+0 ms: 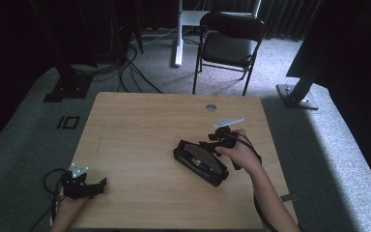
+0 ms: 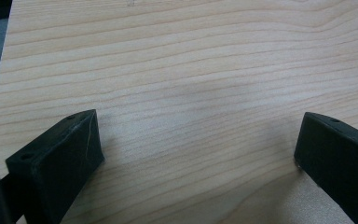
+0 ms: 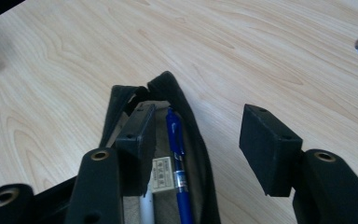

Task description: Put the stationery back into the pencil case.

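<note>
High view: a pale wooden table (image 1: 140, 145) is seen bearing an open black fabric pencil case (image 1: 200, 162) right of centre. One wall is straddled by the wide-spread right gripper (image 3: 205, 140); soft, light cloth is judged best pinched there. Inside, a blue pen (image 3: 177, 158) and a white eraser (image 3: 162, 175) are held. The left gripper (image 2: 196, 154) is held wide, empty, near the left corner.

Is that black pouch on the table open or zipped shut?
Open. In the right gripper view the black pouch gapes, showing a blue pen and a small labelled eraser-like block inside; one jaw of the right gripper is inside its mouth.
</note>
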Demonstrator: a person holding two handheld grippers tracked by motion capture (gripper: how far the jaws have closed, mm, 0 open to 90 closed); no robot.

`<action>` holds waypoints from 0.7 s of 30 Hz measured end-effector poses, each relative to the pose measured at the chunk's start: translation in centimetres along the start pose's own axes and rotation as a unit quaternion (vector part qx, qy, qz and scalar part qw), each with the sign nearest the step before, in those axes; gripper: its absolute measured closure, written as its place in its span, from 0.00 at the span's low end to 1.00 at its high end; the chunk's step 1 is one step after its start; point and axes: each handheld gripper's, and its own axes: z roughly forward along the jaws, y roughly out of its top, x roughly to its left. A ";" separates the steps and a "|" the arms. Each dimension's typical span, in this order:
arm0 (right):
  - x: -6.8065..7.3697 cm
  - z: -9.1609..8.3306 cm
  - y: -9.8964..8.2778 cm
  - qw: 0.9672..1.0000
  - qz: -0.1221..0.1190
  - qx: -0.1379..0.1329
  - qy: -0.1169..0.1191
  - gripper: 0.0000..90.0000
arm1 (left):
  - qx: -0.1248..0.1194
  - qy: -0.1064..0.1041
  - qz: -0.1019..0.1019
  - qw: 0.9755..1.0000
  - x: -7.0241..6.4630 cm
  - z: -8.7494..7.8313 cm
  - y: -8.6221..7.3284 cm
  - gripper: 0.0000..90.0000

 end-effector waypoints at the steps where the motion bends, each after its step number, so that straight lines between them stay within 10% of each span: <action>1: -0.2 0.0 -0.1 1.000 0.001 0.000 -0.002 0.51 | 0.000 0.000 0.000 1.000 0.0 0.0 0.0 0.01; 21: -3.1 -1.4 -3.1 0.998 0.043 -0.018 -0.040 0.49 | 0.000 0.000 0.000 1.000 0.0 0.0 0.0 0.01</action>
